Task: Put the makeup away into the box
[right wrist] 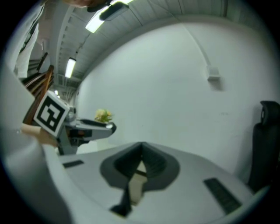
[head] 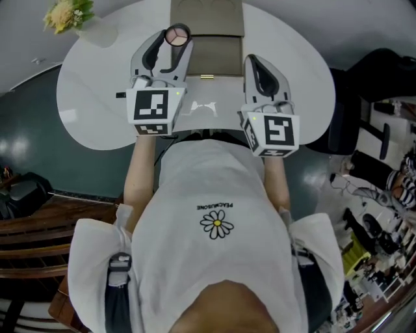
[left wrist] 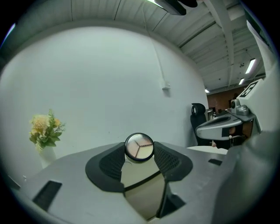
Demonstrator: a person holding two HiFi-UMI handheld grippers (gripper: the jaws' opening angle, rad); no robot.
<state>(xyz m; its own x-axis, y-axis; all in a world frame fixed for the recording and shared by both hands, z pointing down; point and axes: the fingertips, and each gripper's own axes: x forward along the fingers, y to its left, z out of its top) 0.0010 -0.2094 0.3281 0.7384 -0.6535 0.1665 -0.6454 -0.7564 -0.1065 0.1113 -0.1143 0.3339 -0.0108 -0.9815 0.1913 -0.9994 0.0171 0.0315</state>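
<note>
Makeup in our pictures comes to one piece: a small round compact (head: 177, 34). We count two grippers, one box, one white table (head: 91, 104) and one bunch of yellow flowers (head: 65, 14) at the upper left of the head view.

We see a dark rim on the compact and a clear face. Under the face lie three pale wedges, pinkish and beige, split by thin lines that meet in the middle. It sits near the top of the head view, just left of centre, at the left edge of the beige box (head: 218, 55). In the left gripper view it stands upright, face toward the camera, with beige surface showing below it.

We find the left gripper (head: 174, 40) spread wide, its two black ribbed pads pressed on the compact's rim from either side. The right gripper (head: 257, 65) is just right of the box in the head view. Its jaws are closed together and we see nothing between them.

The box has a small metal clasp on its near edge.
</note>
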